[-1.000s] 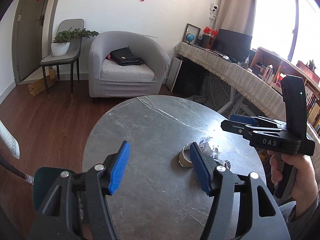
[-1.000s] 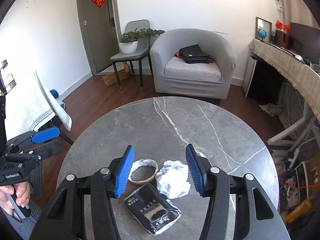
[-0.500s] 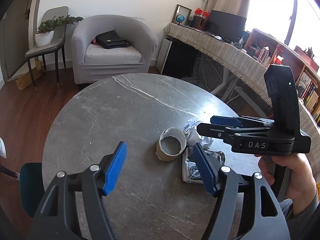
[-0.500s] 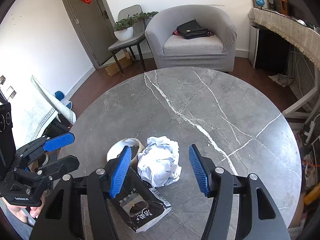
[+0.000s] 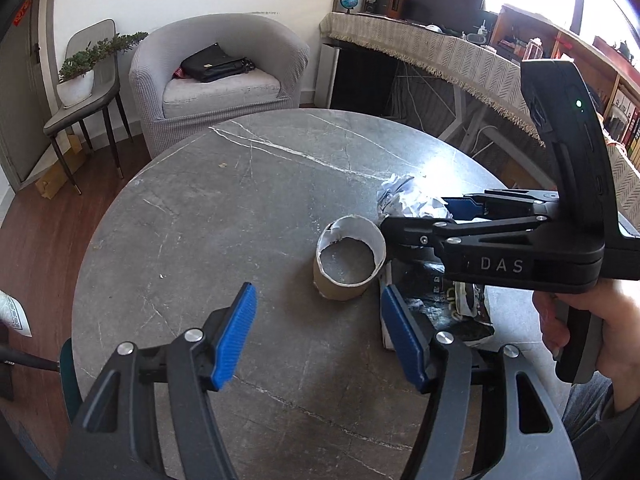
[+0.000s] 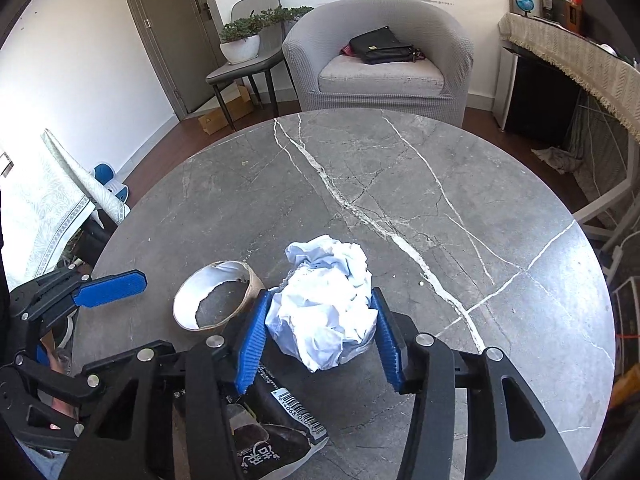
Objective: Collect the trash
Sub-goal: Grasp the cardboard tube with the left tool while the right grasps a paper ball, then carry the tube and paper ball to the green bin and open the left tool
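Note:
On the round grey marble table [image 6: 400, 168] lie a crumpled white paper ball [image 6: 324, 312], a short cardboard tape roll [image 6: 216, 300] and a black snack wrapper [image 6: 268, 444]. My right gripper [image 6: 320, 294] is closing, and its blue pads touch both sides of the paper ball. From the left wrist it comes in from the right, the right gripper [image 5: 416, 214] over the paper ball [image 5: 404, 196] and wrapper [image 5: 448, 312]. My left gripper [image 5: 318, 288] hovers just short of the tape roll [image 5: 348, 264]. Its jaws stand wide, closing slightly, with nothing between them.
A person's hand [image 5: 600, 332] holds the right gripper's handle. Beyond the table stand a grey armchair [image 6: 380, 64] with a black bag, a chair with a potted plant [image 6: 244, 40] and a cloth-covered desk [image 5: 460, 60] on the right. A folded patterned cloth [image 6: 52, 208] hangs at the left.
Both grippers have come down toward the trash. The right gripper's jaws have narrowed around the paper ball. The left gripper has moved closer to the tape roll.

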Motion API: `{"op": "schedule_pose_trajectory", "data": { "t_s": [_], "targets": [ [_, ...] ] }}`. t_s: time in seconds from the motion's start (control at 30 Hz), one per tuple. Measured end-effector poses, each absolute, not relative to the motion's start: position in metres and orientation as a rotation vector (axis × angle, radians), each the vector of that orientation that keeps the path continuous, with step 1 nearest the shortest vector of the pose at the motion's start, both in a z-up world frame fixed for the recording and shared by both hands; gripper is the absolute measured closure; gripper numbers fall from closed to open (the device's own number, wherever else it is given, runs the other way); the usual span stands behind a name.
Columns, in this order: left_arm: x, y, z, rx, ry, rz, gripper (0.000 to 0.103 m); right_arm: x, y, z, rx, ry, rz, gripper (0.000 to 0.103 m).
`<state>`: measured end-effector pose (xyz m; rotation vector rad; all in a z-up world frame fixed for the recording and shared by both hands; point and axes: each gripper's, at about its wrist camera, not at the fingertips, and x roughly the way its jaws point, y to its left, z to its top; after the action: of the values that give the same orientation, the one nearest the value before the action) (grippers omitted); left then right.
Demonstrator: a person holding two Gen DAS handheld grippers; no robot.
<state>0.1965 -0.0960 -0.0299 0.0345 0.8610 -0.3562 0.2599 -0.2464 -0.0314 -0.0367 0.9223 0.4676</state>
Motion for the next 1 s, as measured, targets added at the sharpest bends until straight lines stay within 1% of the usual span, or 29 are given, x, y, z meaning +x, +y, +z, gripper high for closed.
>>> {"op": "schedule_pose_trajectory", "data": {
  "t_s": [0.13, 0.47, 0.57, 0.67, 0.73, 1.0],
  "targets": [
    [0.203, -0.101, -0.034, 0.042, 0.872, -0.361, 0.039, 0.259, -0.251, -0.027, -0.021, 0.911, 0.476, 0.054],
    [0.220, -0.112, -0.042, 0.032, 0.878, -0.380, 0.040, 0.251, -0.289, -0.004, 0.062, 0.848, 0.458, 0.054],
    [0.223, -0.116, -0.042, 0.028, 0.881, -0.388, 0.043, 0.250, -0.297, -0.001, 0.067, 0.838, 0.449, 0.054],
    [0.224, -0.119, -0.043, 0.026, 0.885, -0.395, 0.050, 0.251, -0.301, 0.000, 0.071, 0.838, 0.444, 0.054],
    [0.225, -0.123, -0.043, 0.039, 0.884, -0.392, 0.056, 0.250, -0.303, 0.000, 0.072, 0.839, 0.444, 0.054],
    [0.222, -0.121, -0.038, 0.027, 0.862, -0.383, 0.058, 0.247, -0.300, 0.005, 0.050, 0.826, 0.452, 0.054]
  ]
}}
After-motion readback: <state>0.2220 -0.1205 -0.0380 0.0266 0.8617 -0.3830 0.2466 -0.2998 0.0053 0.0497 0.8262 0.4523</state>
